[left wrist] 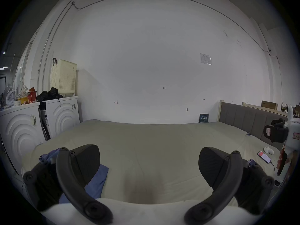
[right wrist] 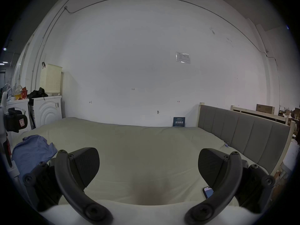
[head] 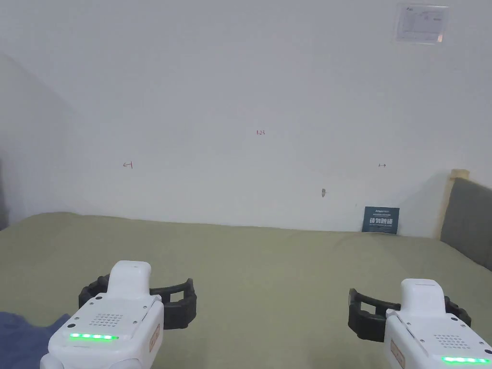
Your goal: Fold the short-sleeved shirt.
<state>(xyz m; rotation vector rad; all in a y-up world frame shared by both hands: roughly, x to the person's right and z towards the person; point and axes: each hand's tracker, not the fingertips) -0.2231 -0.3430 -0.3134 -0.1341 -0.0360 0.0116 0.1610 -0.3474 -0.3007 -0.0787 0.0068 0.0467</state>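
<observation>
Bed (head: 269,269): wide, covered in a pale olive sheet, its far edge against a white wall (head: 240,96). A grey padded headboard (right wrist: 243,131) runs along the right side.

Wall fittings: small blue sign (head: 380,220) at the mattress line; a clear-sleeved sheet (head: 422,23) high on the right; thin cable runs overhead.

Left of the bed: two white washing machines (left wrist: 63,113), a cream perforated hamper (left wrist: 63,76) on top, dark clothing and packets beside it.

Short-sleeved shirt (right wrist: 32,149): blue, crumpled in a heap at the near left part of the bed, untouched. In the head view one corner shows at the bottom left (head: 24,336), cut by the frame; in the left gripper view a jaw covers much of it.

Left tongs (head: 139,302): held low over the bed just right of the shirt, jaws spread wide, holding nothing.

Right tongs (head: 403,314): level with the left, well apart from it, jaws spread wide, holding nothing.

Two phones (left wrist: 263,157) lie on the near right of the bed; a small white object (left wrist: 268,149) beside them is possibly a case, too small to identify.
</observation>
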